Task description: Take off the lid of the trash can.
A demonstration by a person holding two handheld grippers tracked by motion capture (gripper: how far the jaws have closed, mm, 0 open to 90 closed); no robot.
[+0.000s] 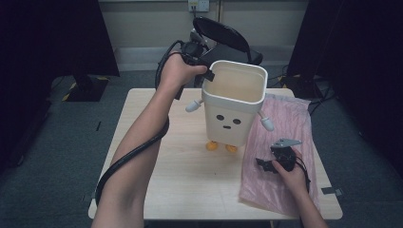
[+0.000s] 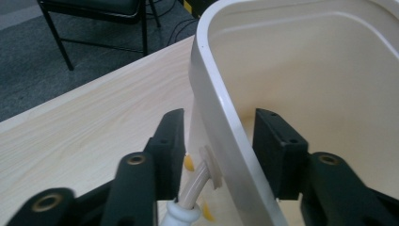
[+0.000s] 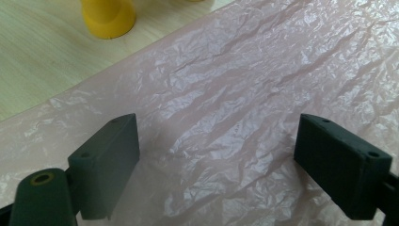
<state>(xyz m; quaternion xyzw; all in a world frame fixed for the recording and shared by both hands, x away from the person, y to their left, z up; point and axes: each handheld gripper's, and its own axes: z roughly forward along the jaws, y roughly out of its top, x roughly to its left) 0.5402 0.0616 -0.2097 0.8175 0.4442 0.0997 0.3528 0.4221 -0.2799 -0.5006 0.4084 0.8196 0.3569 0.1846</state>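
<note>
The left tool is straddling the rim of the bin at frame centre, not yet clamped, while the right tool, jaws wide, is hovering over the pink bag at lower right, which likely needs pinching and lifting next.

The left gripper sits at the rim of a cream bin — face, small arms, orange feet — standing on the table, while the right gripper rests on a pink bag beside it.
</note>
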